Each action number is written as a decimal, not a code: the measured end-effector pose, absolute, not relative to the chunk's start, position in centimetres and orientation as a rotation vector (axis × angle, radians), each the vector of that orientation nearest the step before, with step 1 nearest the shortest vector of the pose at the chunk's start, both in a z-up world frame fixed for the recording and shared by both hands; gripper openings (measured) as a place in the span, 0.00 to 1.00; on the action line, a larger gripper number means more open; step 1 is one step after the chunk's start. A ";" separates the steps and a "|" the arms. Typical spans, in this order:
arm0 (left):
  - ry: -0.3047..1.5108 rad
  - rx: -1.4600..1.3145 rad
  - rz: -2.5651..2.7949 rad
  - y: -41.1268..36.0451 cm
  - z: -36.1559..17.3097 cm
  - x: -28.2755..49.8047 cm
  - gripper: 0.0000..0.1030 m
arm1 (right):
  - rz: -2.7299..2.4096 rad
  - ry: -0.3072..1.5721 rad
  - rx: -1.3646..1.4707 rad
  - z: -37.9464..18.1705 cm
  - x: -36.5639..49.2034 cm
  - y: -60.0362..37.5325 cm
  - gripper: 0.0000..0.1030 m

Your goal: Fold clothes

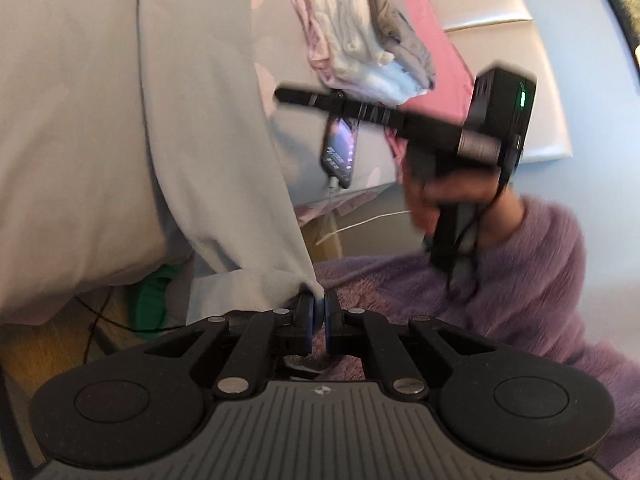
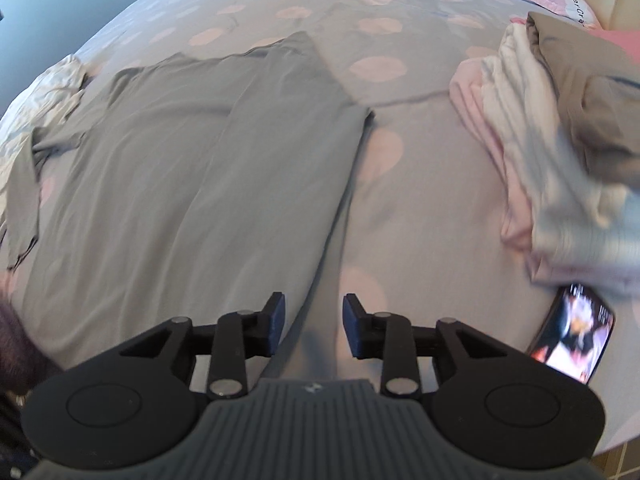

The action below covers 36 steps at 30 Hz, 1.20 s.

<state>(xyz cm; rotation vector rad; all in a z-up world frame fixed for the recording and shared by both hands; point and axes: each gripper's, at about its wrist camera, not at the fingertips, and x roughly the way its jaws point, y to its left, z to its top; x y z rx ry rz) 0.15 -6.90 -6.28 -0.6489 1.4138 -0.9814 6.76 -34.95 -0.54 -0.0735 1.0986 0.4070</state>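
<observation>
A light grey long-sleeved garment (image 2: pixel 180 160) lies spread flat on the dotted bed sheet (image 2: pixel 360 20). In the left wrist view the same garment (image 1: pixel 120 120) hangs over the bed's near edge. My left gripper (image 1: pixel 320 312) is shut on its lower corner, and the cloth rises from the pads. My right gripper (image 2: pixel 314 320) stands open above the garment's right edge with nothing pressed between its pads. The left wrist view shows the right gripper (image 1: pixel 288 96) from the side, held by a hand in a purple fleece sleeve (image 1: pixel 540 260).
A pile of folded pink, white and grey clothes (image 2: pixel 560 140) sits on the bed to the right, also seen as the pile (image 1: pixel 360 40). A lit phone (image 2: pixel 572 332) lies beside it. White crumpled cloth (image 2: pixel 48 92) lies far left. Something green (image 1: pixel 152 300) shows under the bed edge.
</observation>
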 end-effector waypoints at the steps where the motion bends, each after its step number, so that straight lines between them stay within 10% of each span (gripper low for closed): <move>1: 1.400 -0.665 -0.980 -6.8 -6.3 0.2 0.02 | 0.399 1.097 -0.074 -0.7 5.9 -34.9 0.34; 12: 1.100 -0.849 -0.526 1.4 -6.2 2.7 0.03 | 0.321 1.058 -0.093 -1.5 1.8 -33.4 0.34; 15: 1.120 -0.809 -0.452 2.3 -6.6 2.3 0.22 | 0.344 1.057 -0.109 -1.5 1.5 -32.4 0.34; 30: 1.117 -0.631 -0.452 1.5 -5.2 0.5 0.23 | 0.627 0.929 -0.265 -0.2 -1.2 -26.0 0.33; 36: 1.148 -0.624 -0.529 0.7 -6.0 0.4 0.38 | 0.738 0.853 -0.419 -0.1 -2.4 -23.5 0.33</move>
